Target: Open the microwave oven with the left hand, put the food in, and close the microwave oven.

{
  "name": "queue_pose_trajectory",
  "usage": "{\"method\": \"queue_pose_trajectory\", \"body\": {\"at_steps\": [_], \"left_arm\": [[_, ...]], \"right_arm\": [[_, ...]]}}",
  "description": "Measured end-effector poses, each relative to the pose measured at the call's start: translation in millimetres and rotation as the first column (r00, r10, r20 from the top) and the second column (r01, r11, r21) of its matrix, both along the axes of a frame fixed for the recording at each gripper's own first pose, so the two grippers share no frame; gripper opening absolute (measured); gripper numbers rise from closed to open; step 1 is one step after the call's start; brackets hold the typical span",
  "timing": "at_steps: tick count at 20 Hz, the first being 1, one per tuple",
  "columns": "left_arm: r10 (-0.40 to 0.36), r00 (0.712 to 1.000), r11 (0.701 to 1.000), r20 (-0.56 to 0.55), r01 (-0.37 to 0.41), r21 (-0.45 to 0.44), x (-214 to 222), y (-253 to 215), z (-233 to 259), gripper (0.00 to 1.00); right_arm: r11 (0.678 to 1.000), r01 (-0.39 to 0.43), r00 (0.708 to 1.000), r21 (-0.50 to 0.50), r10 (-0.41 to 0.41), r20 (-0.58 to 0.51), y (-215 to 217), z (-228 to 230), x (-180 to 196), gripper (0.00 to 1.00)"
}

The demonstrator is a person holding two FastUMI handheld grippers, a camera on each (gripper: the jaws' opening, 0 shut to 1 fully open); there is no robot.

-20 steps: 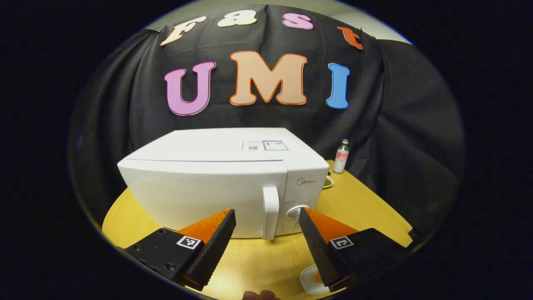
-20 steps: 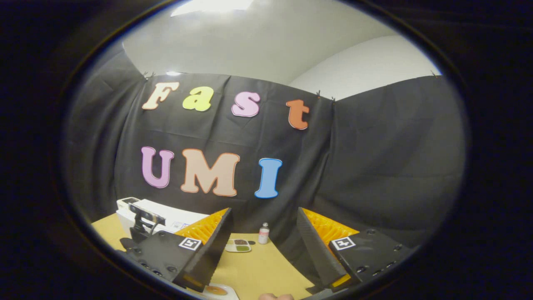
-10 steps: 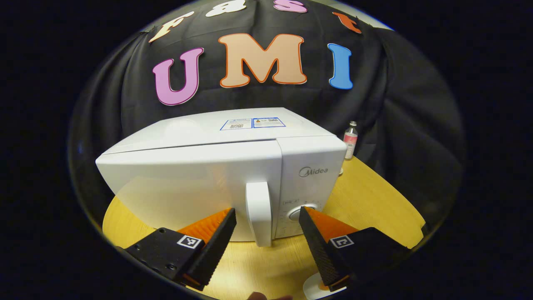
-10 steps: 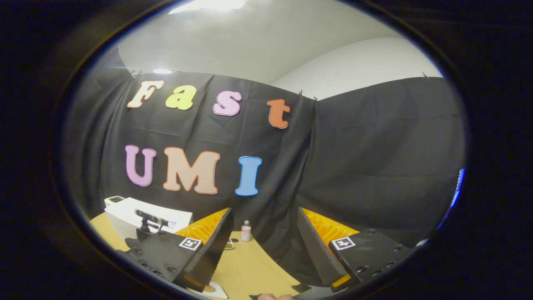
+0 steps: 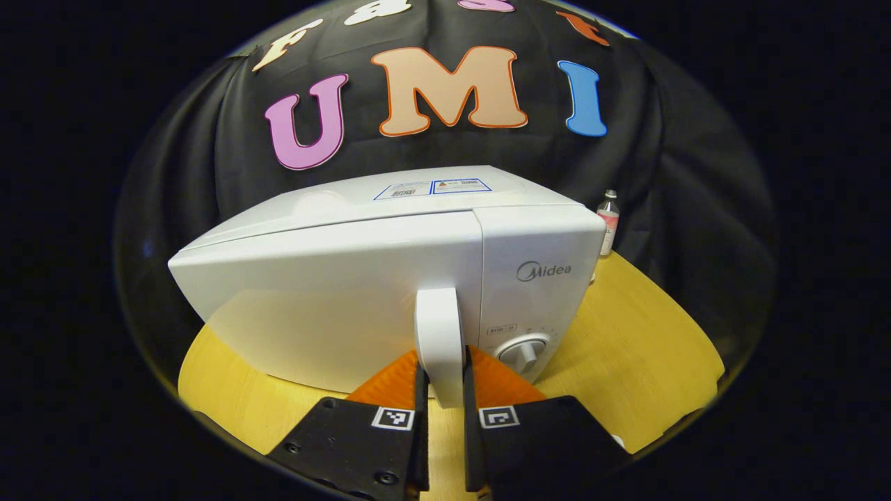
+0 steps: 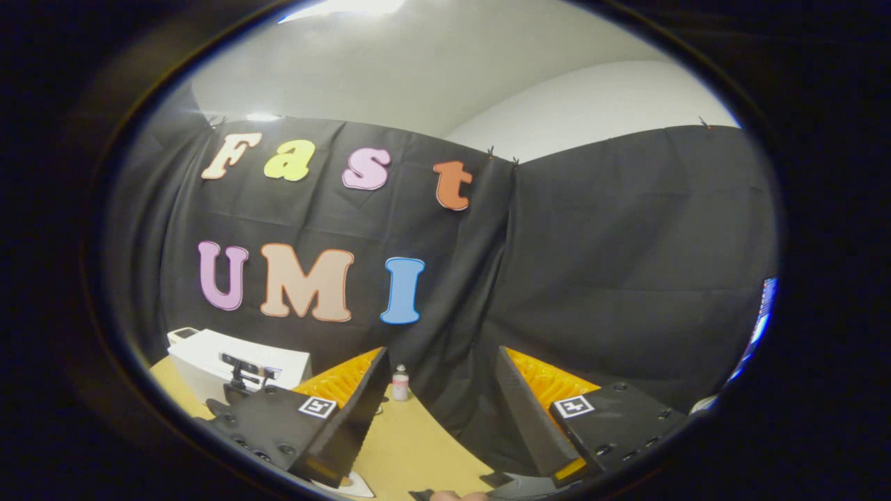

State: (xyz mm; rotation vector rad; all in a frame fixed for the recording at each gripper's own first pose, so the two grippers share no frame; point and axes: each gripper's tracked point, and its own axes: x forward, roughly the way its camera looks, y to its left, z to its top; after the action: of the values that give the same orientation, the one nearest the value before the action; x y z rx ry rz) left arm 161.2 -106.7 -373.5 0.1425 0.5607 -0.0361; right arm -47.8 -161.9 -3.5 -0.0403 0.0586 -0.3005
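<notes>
- Round yellow wooden table (image 5: 640,348) underneath everything, bare to the right of the oven; seen again low in the right gripper view (image 6: 411,445).
- White microwave oven (image 5: 313,299) standing on that table, door shut flush with the body, control panel with one round dial (image 5: 523,351) at its right end; far off at lower left in the right gripper view (image 6: 209,358).
- Vertical white door handle (image 5: 440,334) at the door's right edge, just left of the dial.
- Left gripper (image 5: 441,379) clamped onto the lower part of that handle, one black-and-orange finger pressed to each side; small square markers visible on both finger bases.
- Right gripper (image 6: 440,390) held well away from the oven, pointed at the black cloth wall, fingers spread wide with nothing between them.
- Small black camera on a stand (image 6: 245,369) in front of the oven in the right gripper view.
- Small clear bottle with pink label (image 5: 608,221) standing at the table's back edge, right of the oven, near the cloth; also between the right gripper's fingers in the distance (image 6: 399,384).
- White plate edge (image 6: 348,483) poking out under the right gripper's left finger; food on it cannot be told.
</notes>
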Motion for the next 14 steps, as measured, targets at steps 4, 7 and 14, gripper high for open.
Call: {"method": "queue_pose_trajectory", "body": {"at_steps": [4, 7, 14], "left_arm": [[-0.006, 1.0, 1.0, -0.006, 0.006, -0.005, -2, 0, -1, 0.19], [-0.023, 1.0, 1.0, -0.006, 0.023, -0.017, -4, 0, 1, 0.17], [-0.069, 0.998, 0.997, 0.014, 0.069, -0.024, -17, -1, 7, 0.17]], "right_arm": [[1.0, -0.014, 1.0, 0.018, 0.014, 0.003, 2, 0, 1, 0.96], [1.0, -0.019, 1.0, 0.006, 0.019, 0.005, 0, -1, 0, 0.96], [0.999, -0.034, 0.999, 0.041, 0.035, -0.003, 5, -10, 5, 0.97]]}}
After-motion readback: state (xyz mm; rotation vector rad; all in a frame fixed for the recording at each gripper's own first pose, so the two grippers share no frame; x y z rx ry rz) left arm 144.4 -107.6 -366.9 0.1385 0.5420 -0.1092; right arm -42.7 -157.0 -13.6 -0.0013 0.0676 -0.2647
